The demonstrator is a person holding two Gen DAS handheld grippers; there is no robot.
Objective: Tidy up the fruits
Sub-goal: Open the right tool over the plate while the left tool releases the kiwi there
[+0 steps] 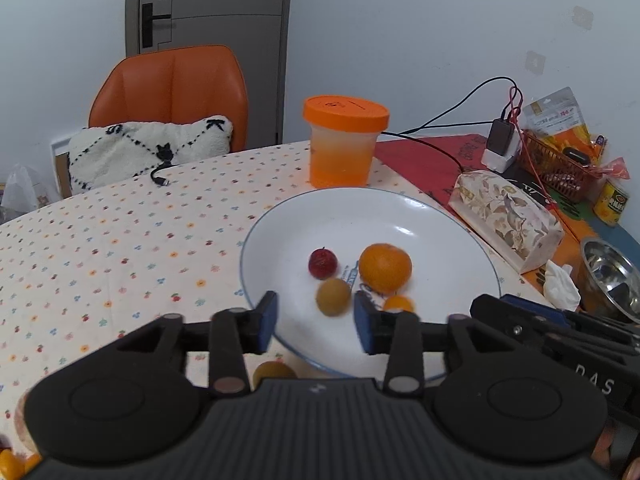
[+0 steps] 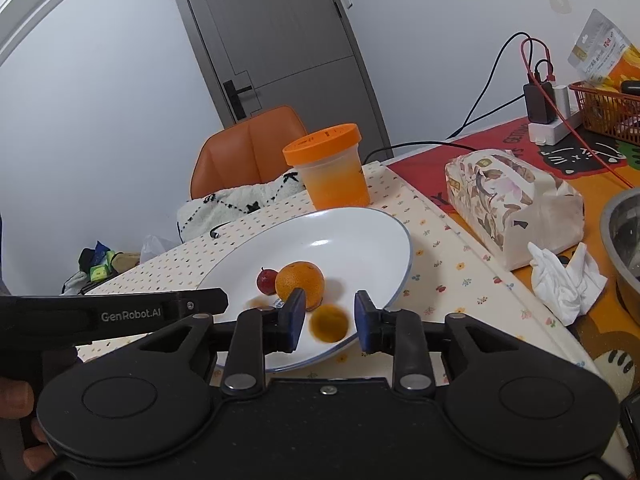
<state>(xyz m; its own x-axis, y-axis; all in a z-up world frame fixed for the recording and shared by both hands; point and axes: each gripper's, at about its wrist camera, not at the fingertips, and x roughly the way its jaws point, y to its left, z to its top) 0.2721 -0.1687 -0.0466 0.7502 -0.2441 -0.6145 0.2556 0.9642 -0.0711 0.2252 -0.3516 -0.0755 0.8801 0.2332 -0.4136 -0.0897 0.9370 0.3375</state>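
A white blue-rimmed plate (image 1: 360, 220) (image 2: 340, 232) on the dotted tablecloth holds an orange (image 1: 385, 267) (image 2: 300, 284) and a small red fruit (image 1: 322, 263) (image 2: 266, 280). A blurred yellow-brown fruit (image 1: 333, 297) lies over the plate just ahead of my left gripper (image 1: 316, 320), whose blue pads stand apart without touching it. My right gripper (image 2: 329, 322) reaches over the plate's near rim. A small blurred orange fruit (image 2: 329, 323) (image 1: 398, 304) sits between its pads with a gap on each side. Another yellowish fruit (image 1: 272, 372) lies on the cloth under the left gripper.
An orange-lidded tub (image 1: 344, 144) stands behind the plate. To the right are a floral tissue box (image 1: 504, 216), a crumpled tissue (image 2: 564, 276), a steel bowl (image 1: 612, 280), a basket (image 2: 608, 108) and cables. An orange chair (image 1: 172, 92) with a cushion stands at the far edge.
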